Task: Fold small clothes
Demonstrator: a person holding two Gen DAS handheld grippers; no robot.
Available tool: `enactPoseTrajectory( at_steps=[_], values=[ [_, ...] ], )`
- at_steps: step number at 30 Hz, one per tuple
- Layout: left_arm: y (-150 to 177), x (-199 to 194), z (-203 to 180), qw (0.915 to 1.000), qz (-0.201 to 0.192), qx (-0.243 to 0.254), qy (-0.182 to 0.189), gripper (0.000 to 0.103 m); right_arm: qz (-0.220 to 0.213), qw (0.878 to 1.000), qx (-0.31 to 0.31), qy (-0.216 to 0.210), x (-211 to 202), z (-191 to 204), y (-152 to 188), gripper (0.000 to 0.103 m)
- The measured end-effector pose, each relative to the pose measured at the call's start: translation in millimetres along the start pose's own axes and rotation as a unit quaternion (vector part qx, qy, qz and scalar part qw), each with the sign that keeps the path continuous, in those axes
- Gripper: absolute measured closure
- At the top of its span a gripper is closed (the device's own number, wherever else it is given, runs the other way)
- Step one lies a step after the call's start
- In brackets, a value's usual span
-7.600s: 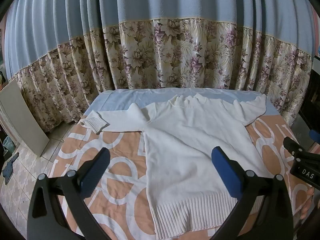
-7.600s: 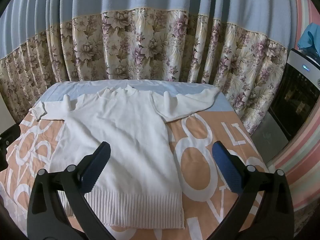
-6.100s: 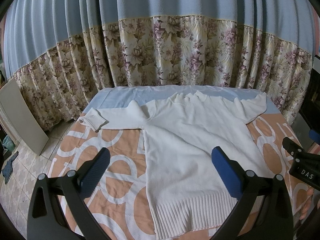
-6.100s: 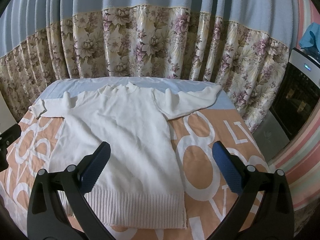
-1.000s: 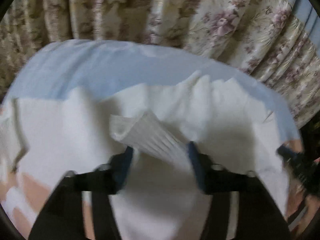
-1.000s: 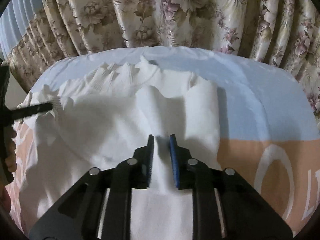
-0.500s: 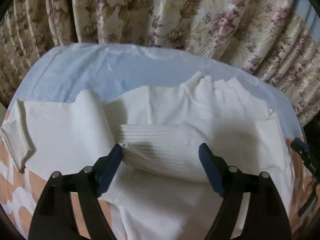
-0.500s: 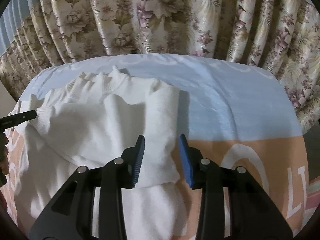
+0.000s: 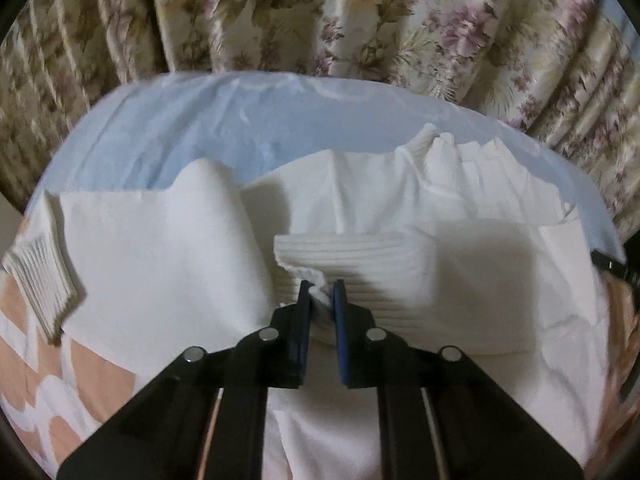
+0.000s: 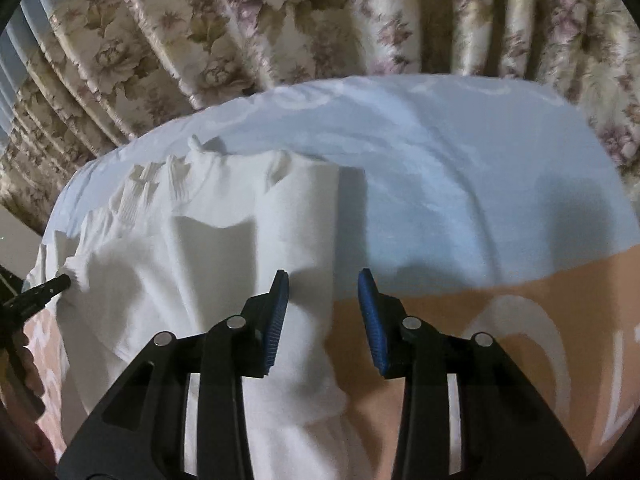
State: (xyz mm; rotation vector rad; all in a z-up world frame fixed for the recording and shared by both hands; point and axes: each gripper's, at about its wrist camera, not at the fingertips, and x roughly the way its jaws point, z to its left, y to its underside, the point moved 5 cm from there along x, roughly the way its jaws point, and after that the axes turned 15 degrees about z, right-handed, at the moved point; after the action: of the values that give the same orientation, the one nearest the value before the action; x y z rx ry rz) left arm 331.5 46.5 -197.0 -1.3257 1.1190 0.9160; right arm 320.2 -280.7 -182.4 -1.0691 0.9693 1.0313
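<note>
A white knit sweater [image 9: 460,292] lies on the bed, its right sleeve folded across the chest. My left gripper [image 9: 322,286] is shut on the ribbed cuff [image 9: 360,264] of that folded sleeve, pinching its edge. The other sleeve [image 9: 160,256] stretches to the left with its cuff [image 9: 40,284] flat on the bed. My right gripper [image 10: 322,280] is open over the sweater's folded right edge [image 10: 308,220], holding nothing. The left gripper's tip [image 10: 44,288] shows at the left of the right wrist view, on the cuff.
The bed has an orange-and-white patterned cover [image 10: 460,312] and a pale blue sheet [image 10: 460,176] at the head. Floral curtains [image 9: 320,20] hang close behind the bed. The right gripper's tip [image 9: 608,268] shows at the right edge of the left wrist view.
My left gripper, open half a second ago, has shut on the ribbed cuff. My right gripper has opened wider and shifted toward the sweater's right edge.
</note>
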Motion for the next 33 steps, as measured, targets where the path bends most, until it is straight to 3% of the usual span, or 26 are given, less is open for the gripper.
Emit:
enactPoseTrajectory(
  at_steps=[3, 4, 7, 10, 14, 19, 24, 25, 28, 31, 33],
  values=[
    [3.0, -1.7, -4.4, 0.9997, -0.01, 0.015, -0.015, 0.092, 0.018, 1.0, -0.013, 0.007, 13.7, 11.0, -1.8, 0.069],
    [3.2, -1.5, -3.4, 0.9997, -0.011, 0.014, -0.016, 0.092, 0.004, 1.0, -0.015, 0.007, 11.3, 12.5, -3.0, 0.096],
    [1.3, -4.3, -1.4, 0.9998, -0.017, 0.009, -0.011, 0.092, -0.043, 0.998, -0.023, 0.042, -6.7, 6.9, -5.7, 0.096],
    [-4.7, -9.3, -8.5, 0.9994, -0.03, 0.015, -0.003, 0.093, -0.073, 0.997, 0.003, 0.037, -23.3, -14.2, -8.0, 0.096],
    [-11.4, -9.0, -25.4, 0.9984, -0.045, 0.033, 0.01, 0.093, -0.067, 0.997, 0.036, 0.03, -22.1, -42.1, -10.0, 0.096],
    [-2.7, 5.9, -16.3, 0.9991, -0.028, 0.031, -0.004, 0.092, -0.035, 0.998, 0.05, 0.029, -2.1, -50.7, -0.4, 0.093],
    [8.0, -8.1, -5.3, 0.9984, -0.03, 0.037, -0.033, 0.085, -0.062, 0.997, 0.038, 0.027, -33.1, -37.1, 11.7, 0.085],
    [8.0, -11.7, -3.9, 0.9981, -0.034, 0.036, -0.037, 0.084, -0.068, 0.997, 0.027, 0.032, -39.4, -28.8, 12.7, 0.084],
    [6.7, -18.6, -3.1, 0.9981, -0.04, 0.033, -0.033, 0.063, -0.075, 0.996, -0.021, 0.045, -49.9, 6.4, 18.2, 0.081],
    [6.8, -22.5, -7.3, 0.9977, -0.045, 0.034, -0.038, 0.062, -0.061, 0.994, -0.061, 0.062, -36.5, 36.8, 24.5, 0.081],
    [9.9, -27.1, -9.2, 0.9977, -0.047, 0.036, -0.033, 0.051, -0.047, 0.994, -0.073, 0.069, -20.5, 46.2, 29.2, 0.081]
  ],
)
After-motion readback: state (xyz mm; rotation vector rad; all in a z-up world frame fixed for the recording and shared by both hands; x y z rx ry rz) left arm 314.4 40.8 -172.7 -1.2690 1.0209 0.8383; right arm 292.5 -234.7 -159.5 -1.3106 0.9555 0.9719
